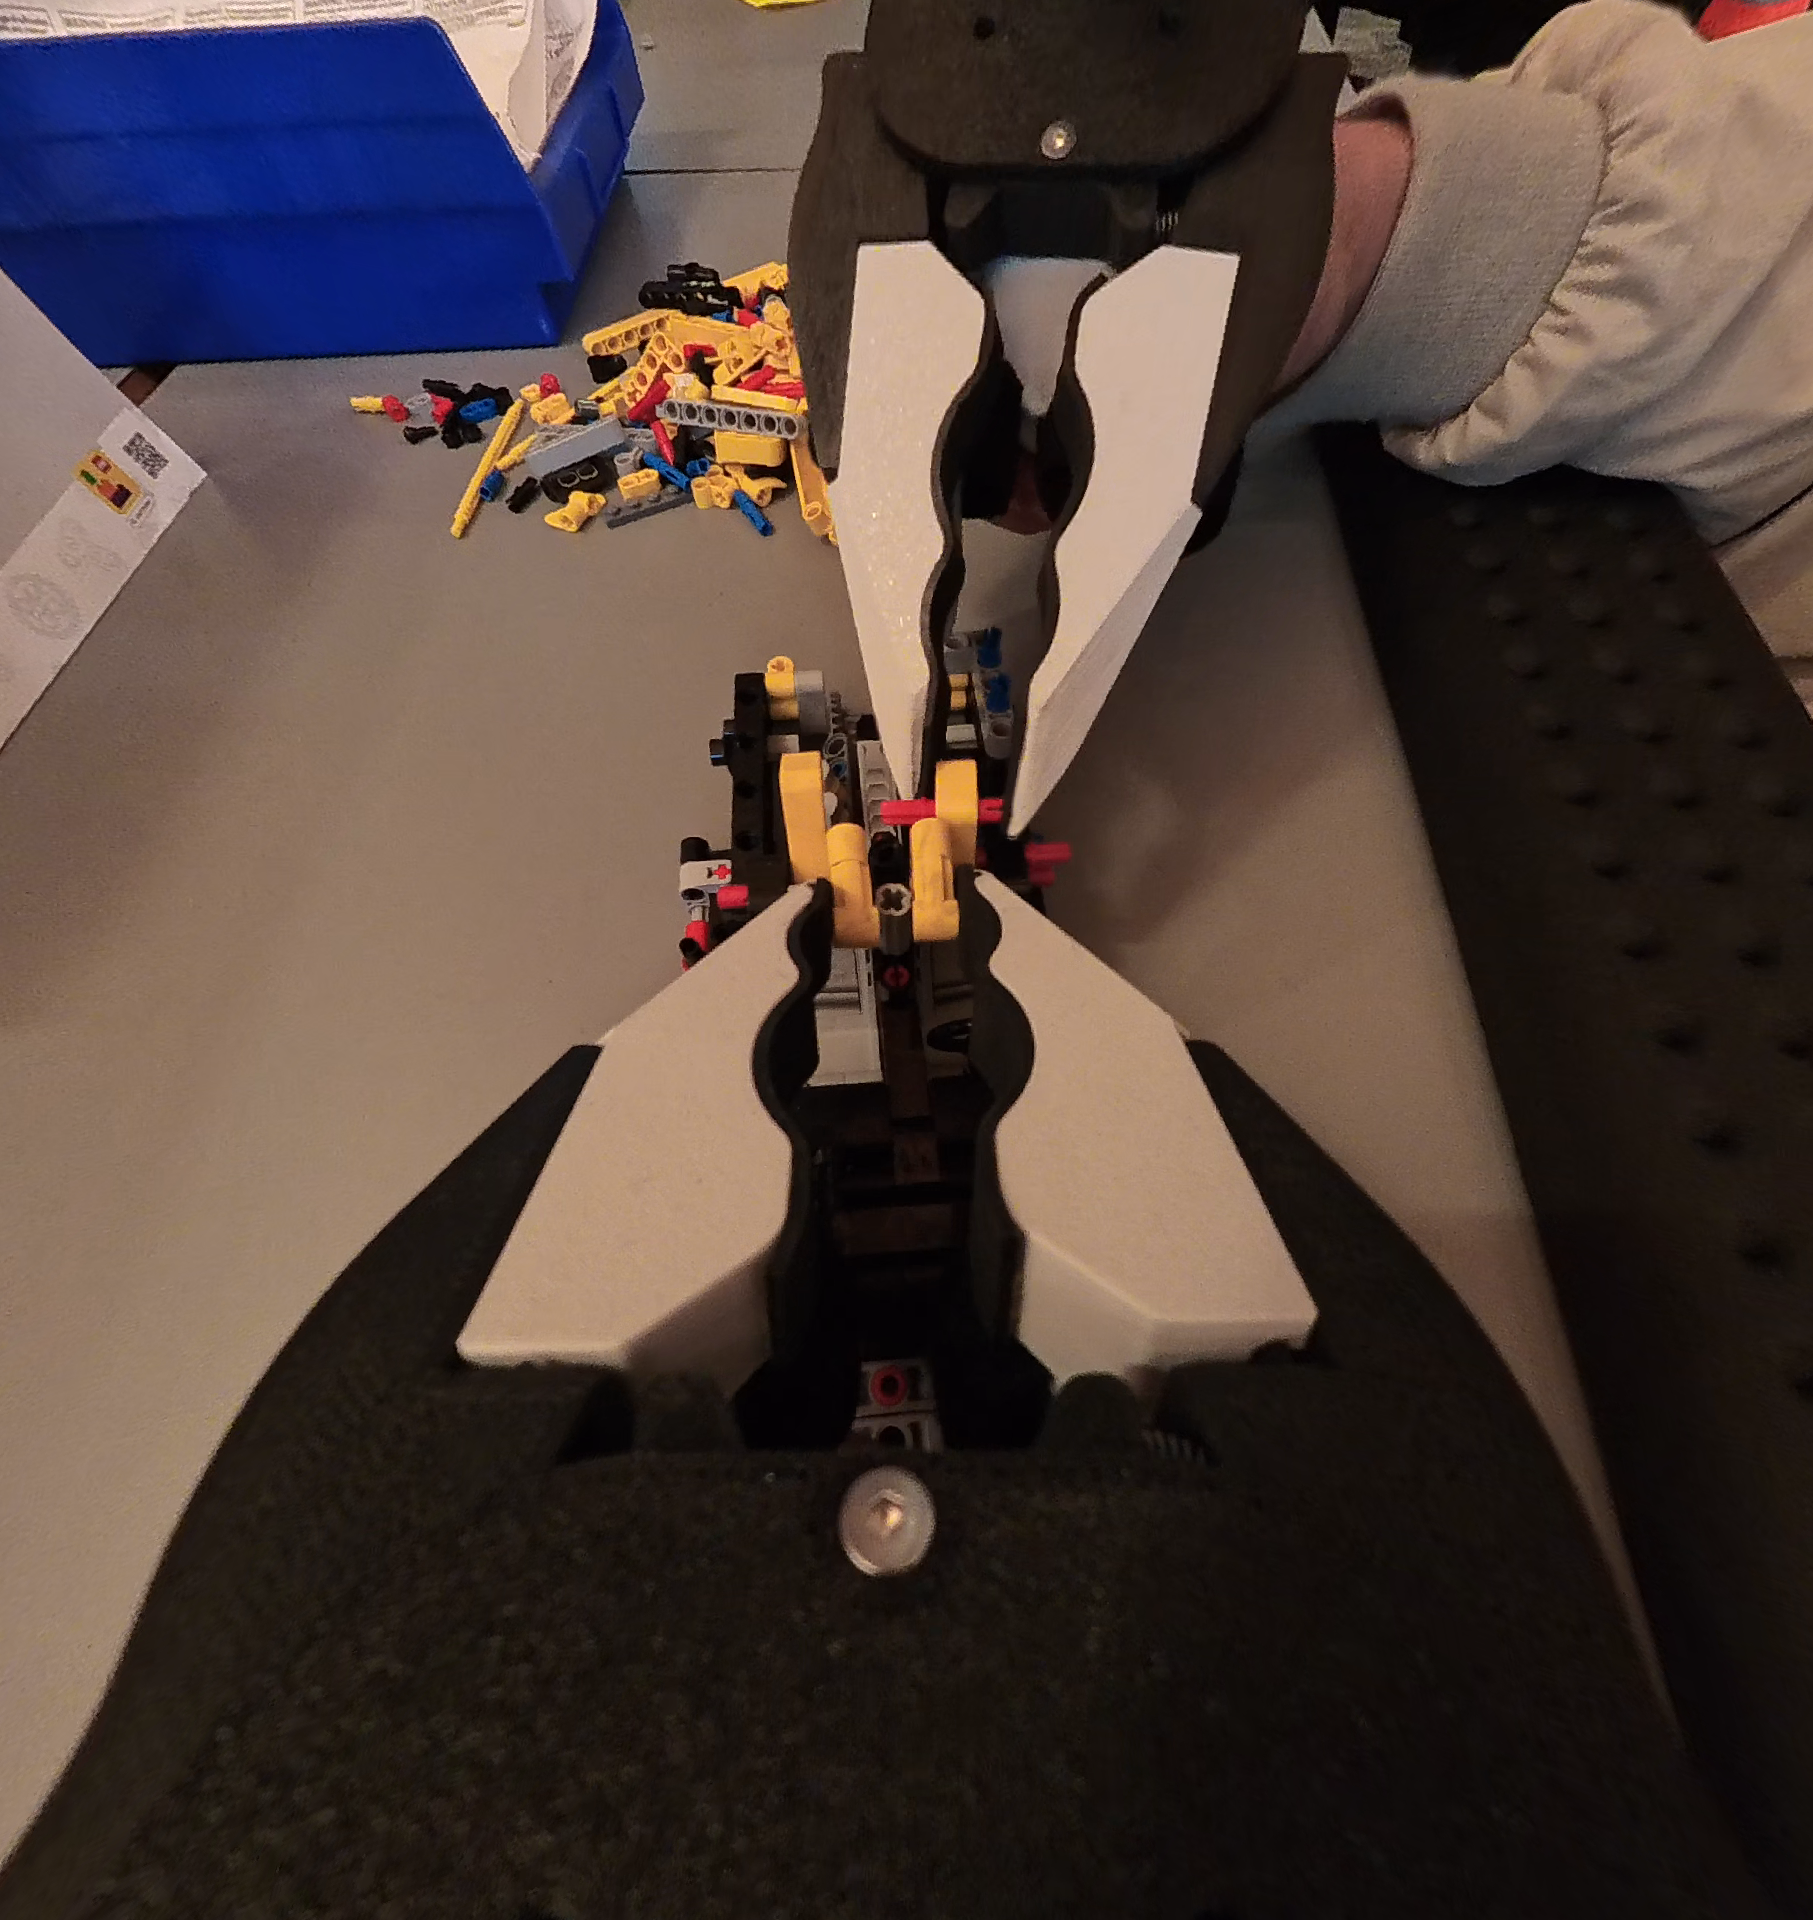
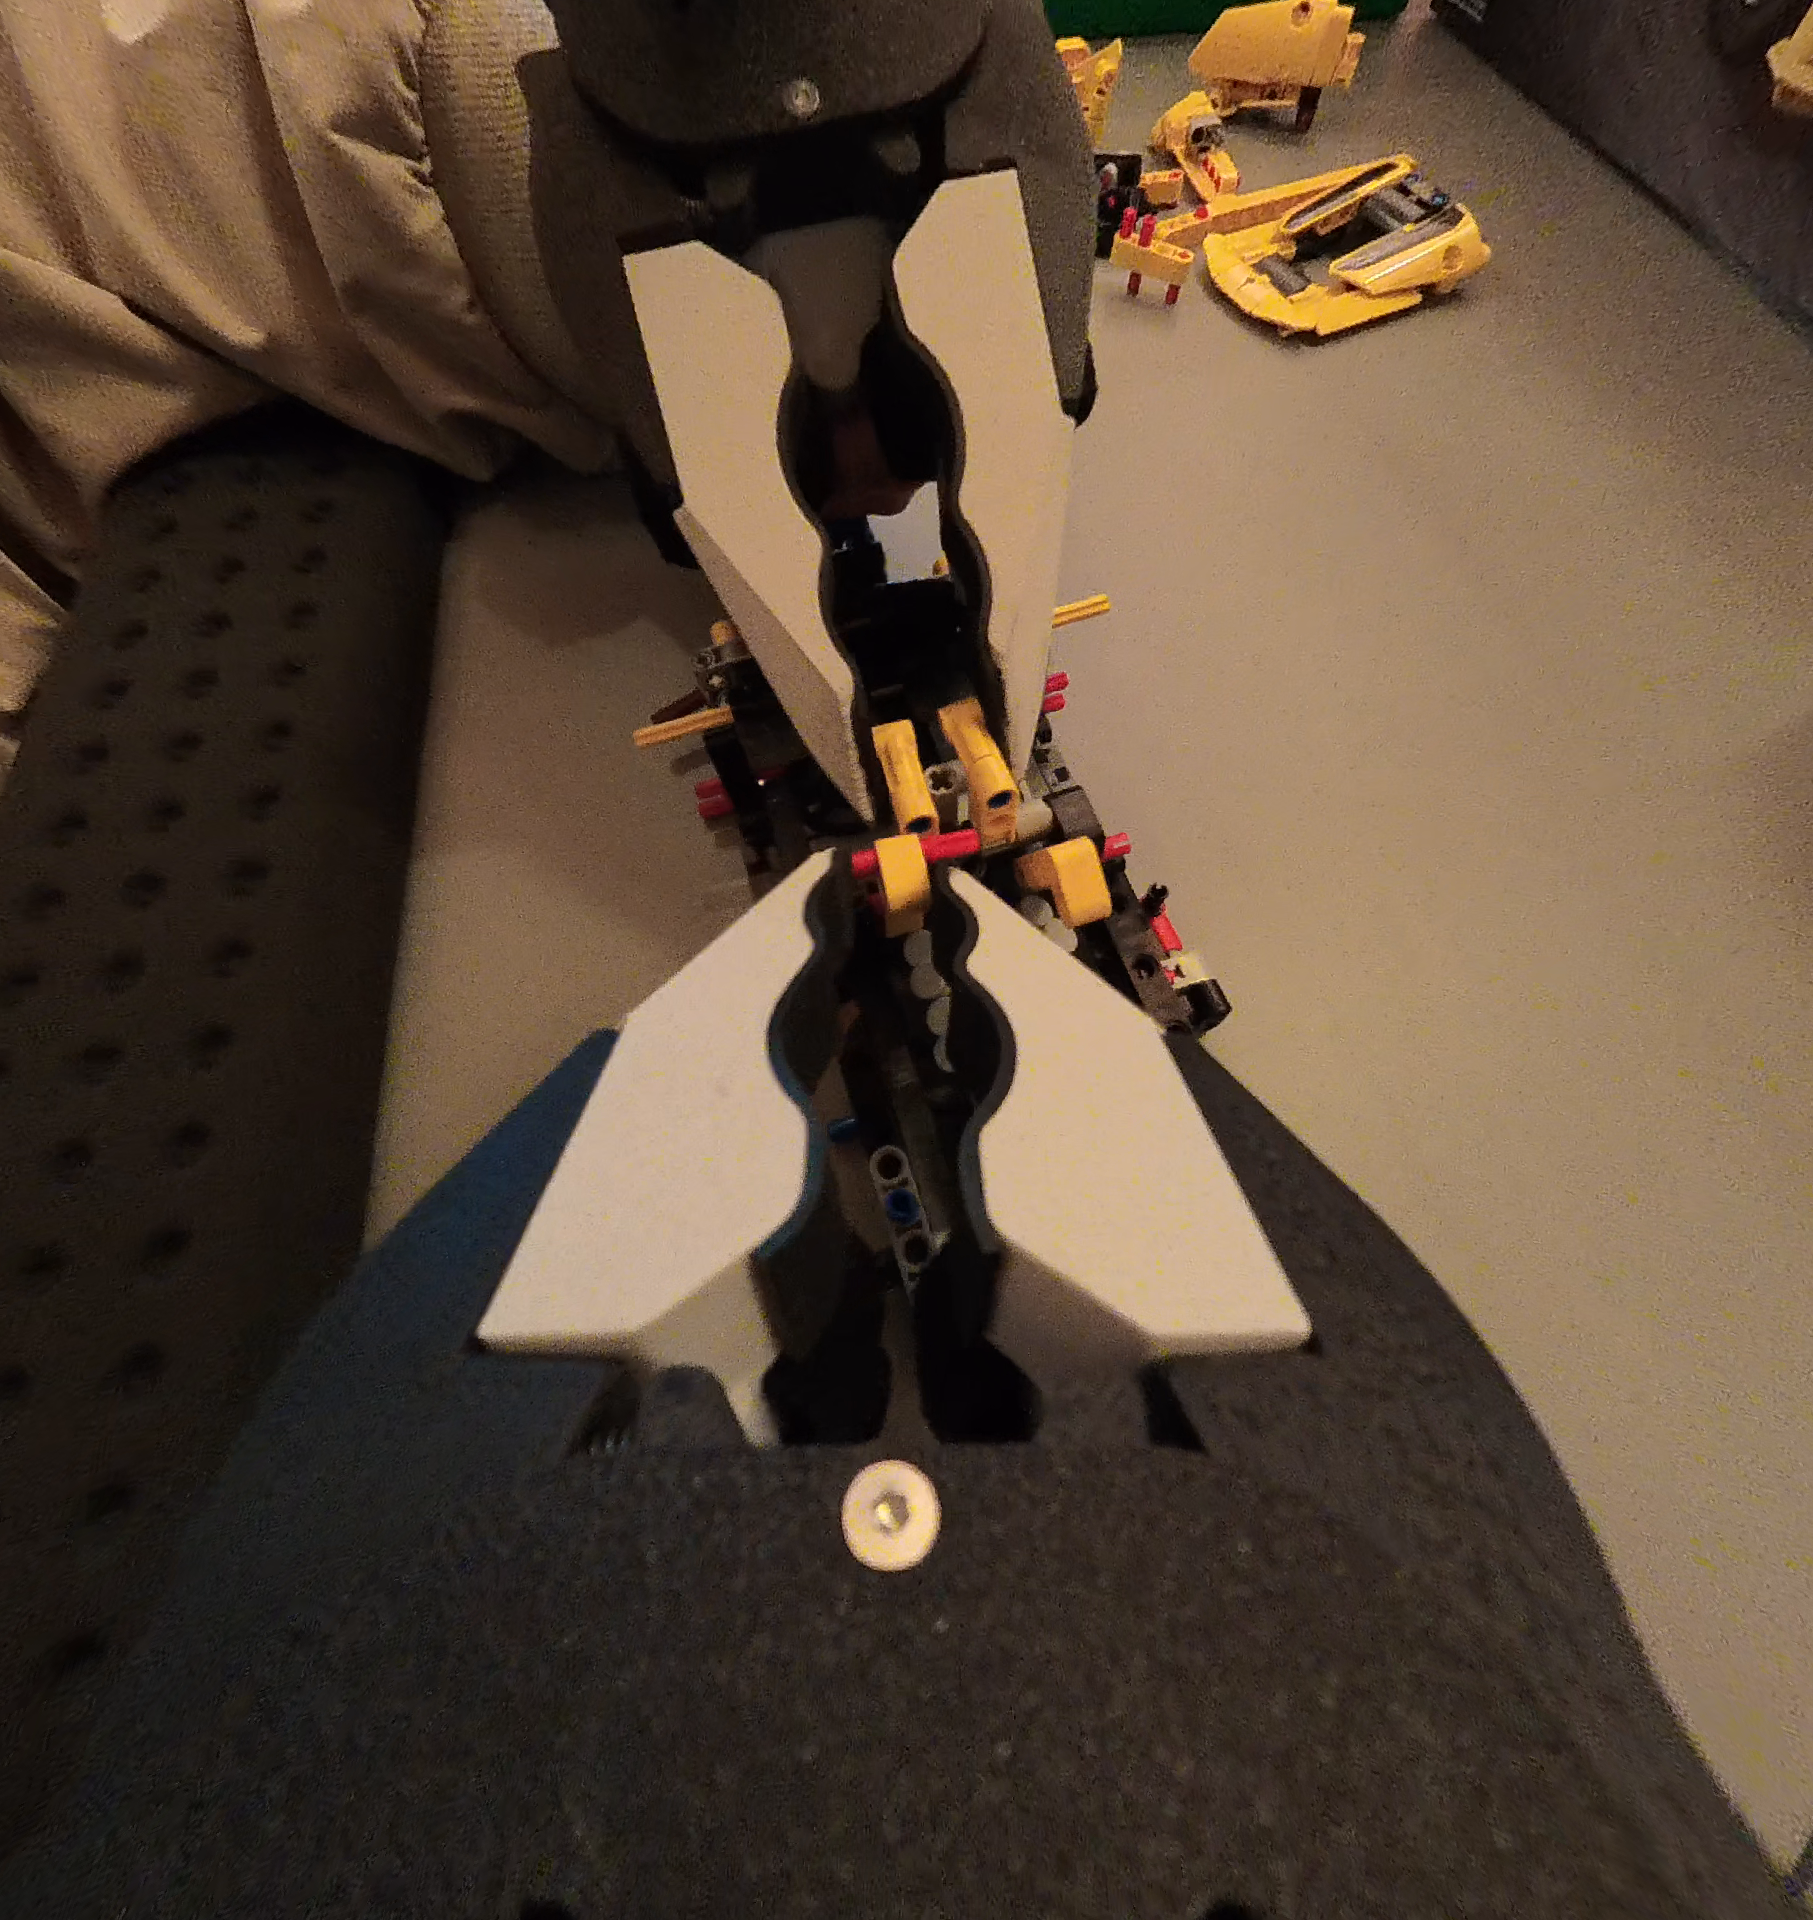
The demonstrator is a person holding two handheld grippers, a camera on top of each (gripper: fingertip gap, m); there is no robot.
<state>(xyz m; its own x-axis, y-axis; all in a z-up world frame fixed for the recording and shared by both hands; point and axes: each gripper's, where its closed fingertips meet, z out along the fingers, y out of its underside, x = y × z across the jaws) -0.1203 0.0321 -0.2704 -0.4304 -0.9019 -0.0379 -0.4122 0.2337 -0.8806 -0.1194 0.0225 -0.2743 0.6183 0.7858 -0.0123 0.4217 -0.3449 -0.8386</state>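
A small black, grey and yellow brick model (image 1: 767,769) stands on the grey table (image 1: 362,831). My left gripper (image 1: 897,894) is shut on a pair of yellow connectors (image 1: 886,883) at the model's near end. My right gripper (image 1: 969,816) reaches in from the far side, tips pointing at mine. In the right wrist view my right gripper (image 2: 894,868) is shut on a yellow connector (image 2: 902,873) threaded on a red axle (image 2: 949,844). The left gripper (image 2: 938,790) shows opposite it, clamped on two yellow connectors (image 2: 985,790). The model's base (image 2: 1141,935) is partly hidden under both grippers.
A pile of loose yellow, black, red and blue pieces (image 1: 673,416) lies behind the model, with a blue bin (image 1: 258,187) and a paper booklet (image 1: 50,540) at the left. A black dotted mat (image 1: 1660,935) borders the table. A person's beige sleeve (image 1: 1608,260) rests there. Yellow sub-assemblies (image 2: 1338,239) lie far right. Both grippers' tips are close together, under 4 cm apart.
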